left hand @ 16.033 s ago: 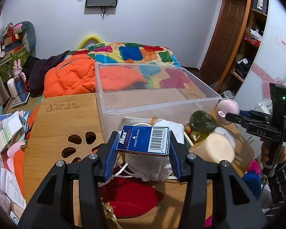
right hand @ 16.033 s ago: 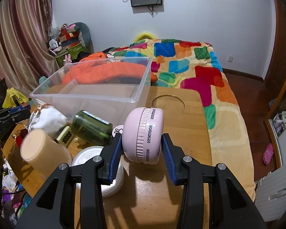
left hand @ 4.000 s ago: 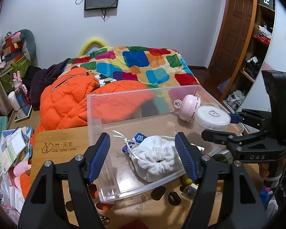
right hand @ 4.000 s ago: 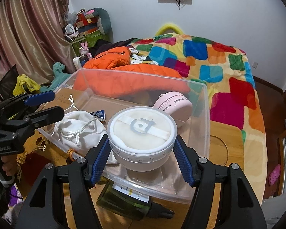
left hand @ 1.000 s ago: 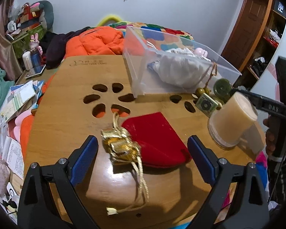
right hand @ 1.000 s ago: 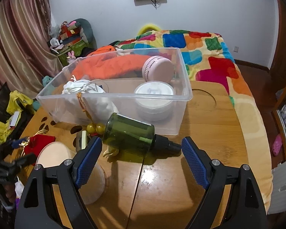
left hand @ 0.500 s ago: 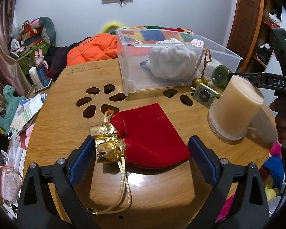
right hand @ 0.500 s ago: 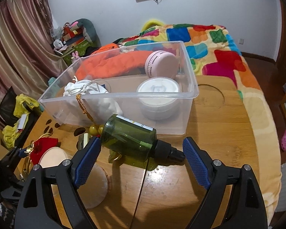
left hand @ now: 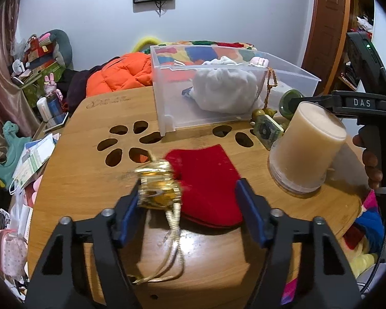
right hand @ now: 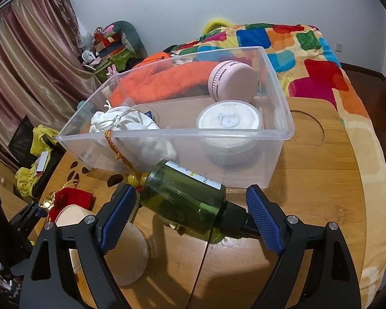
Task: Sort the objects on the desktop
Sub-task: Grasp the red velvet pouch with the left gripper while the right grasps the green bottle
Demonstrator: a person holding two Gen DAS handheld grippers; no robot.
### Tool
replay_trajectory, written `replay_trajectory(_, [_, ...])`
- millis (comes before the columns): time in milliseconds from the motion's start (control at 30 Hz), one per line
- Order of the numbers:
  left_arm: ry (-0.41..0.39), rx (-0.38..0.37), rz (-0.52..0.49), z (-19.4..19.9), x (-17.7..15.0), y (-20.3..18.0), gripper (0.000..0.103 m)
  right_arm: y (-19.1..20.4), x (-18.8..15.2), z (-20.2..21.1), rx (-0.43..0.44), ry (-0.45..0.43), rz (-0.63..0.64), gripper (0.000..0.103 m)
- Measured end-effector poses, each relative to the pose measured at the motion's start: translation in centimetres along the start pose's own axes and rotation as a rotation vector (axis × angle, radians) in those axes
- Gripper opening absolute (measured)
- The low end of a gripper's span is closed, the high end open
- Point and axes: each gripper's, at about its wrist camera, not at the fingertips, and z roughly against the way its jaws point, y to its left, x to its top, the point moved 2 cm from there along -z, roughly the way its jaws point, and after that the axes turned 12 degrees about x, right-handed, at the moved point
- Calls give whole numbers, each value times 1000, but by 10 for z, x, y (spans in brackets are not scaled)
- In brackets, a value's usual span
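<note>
A red pouch [left hand: 205, 182] with a gold gathered top [left hand: 158, 185] and gold cords lies on the wooden table [left hand: 85, 159]. My left gripper [left hand: 186, 208] is open, with its jaws on either side of the pouch; the left pad touches the gold top. A green bottle [right hand: 185, 200] lies on its side in front of the clear bin [right hand: 283, 118]. My right gripper [right hand: 190, 219] is open around the bottle. The bin holds a white drawstring bag [right hand: 126, 123], a white round jar [right hand: 229, 126] and a pink round device [right hand: 231, 82].
A beige cylinder [left hand: 308, 152] stands at the table's right, beside a small green clock [left hand: 267, 131] and yellow beads. A bed with a colourful blanket [right hand: 308, 49] and an orange jacket [left hand: 118, 74] lie behind the table. Clutter lies on the floor to the left.
My left gripper has moved in low over the red pouch and its jaws have narrowed around it. My right gripper has moved closer to the green bottle.
</note>
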Motion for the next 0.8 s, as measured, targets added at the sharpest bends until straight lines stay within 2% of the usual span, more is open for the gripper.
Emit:
replay_trajectory(167, [-4, -16, -2, 0, 1, 0, 44, 1, -1, 2, 2, -18, 6, 74])
replay_trajectory(200, [-5, -15, 0, 1, 1, 1, 41, 3, -2, 3, 1, -24, 15, 62])
replay_trajectory(500, [2, -47, 33, 3, 2, 5, 26, 7, -5, 17, -21, -64, 42, 62])
replay_trajectory(733, [-18, -45, 58, 10, 6, 8, 23, 4, -6, 36, -23, -106, 28, 62])
replay_trajectory(800, [-18, -49, 63, 13, 6, 8, 16, 6, -6, 41, -24, -117, 33, 62])
